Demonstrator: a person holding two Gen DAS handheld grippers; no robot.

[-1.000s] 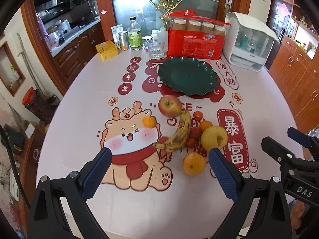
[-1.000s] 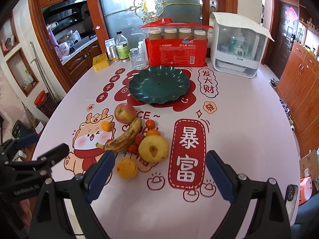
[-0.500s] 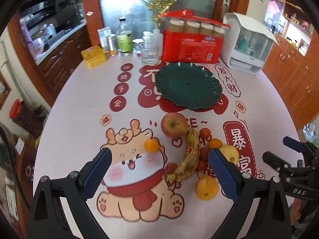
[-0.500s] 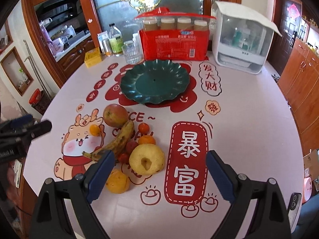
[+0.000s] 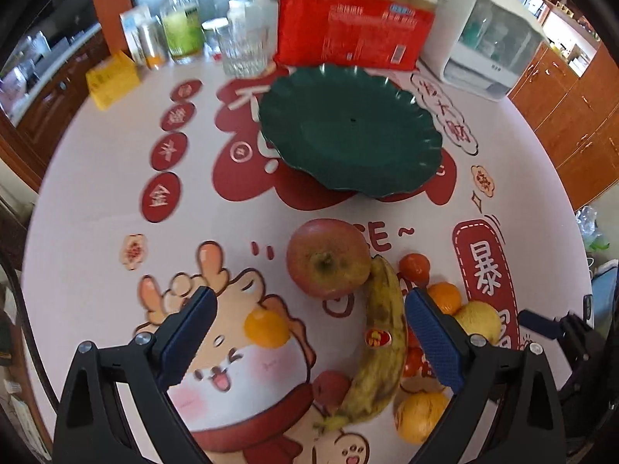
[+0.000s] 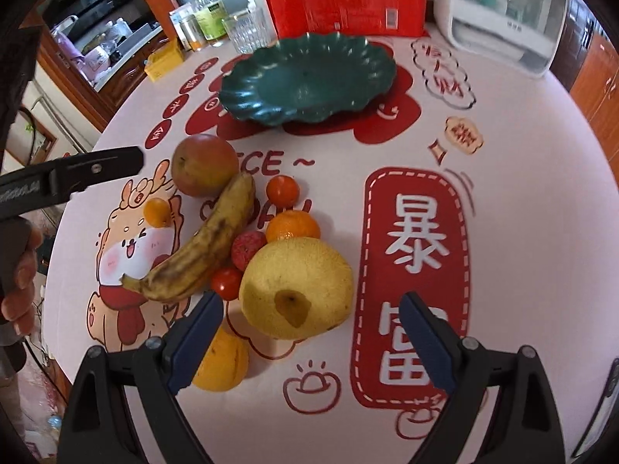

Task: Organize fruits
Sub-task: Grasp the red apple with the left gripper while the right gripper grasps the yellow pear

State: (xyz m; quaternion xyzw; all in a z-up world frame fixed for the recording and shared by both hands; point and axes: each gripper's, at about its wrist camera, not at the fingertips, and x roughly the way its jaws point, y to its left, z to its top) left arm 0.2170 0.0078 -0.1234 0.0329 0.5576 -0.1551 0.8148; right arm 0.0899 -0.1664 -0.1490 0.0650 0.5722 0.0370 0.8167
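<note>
Left wrist view: the left gripper [image 5: 307, 311] gapes wide and empty at lower centre, its span framing a small orange [image 5: 267, 328] and a spotted banana [image 5: 381, 338]; a red apple [image 5: 329, 258] sits just above. The right gripper [image 6: 311, 313], equally wide, frames a yellow pear [image 6: 296, 288]. The green plate [image 6: 309, 79] lies bare in the upper frame.

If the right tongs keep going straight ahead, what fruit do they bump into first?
Probably the big yellow pear: it sits just ahead between the open right tongs, nearer than the other fruit. Depth is hard to judge.
</note>
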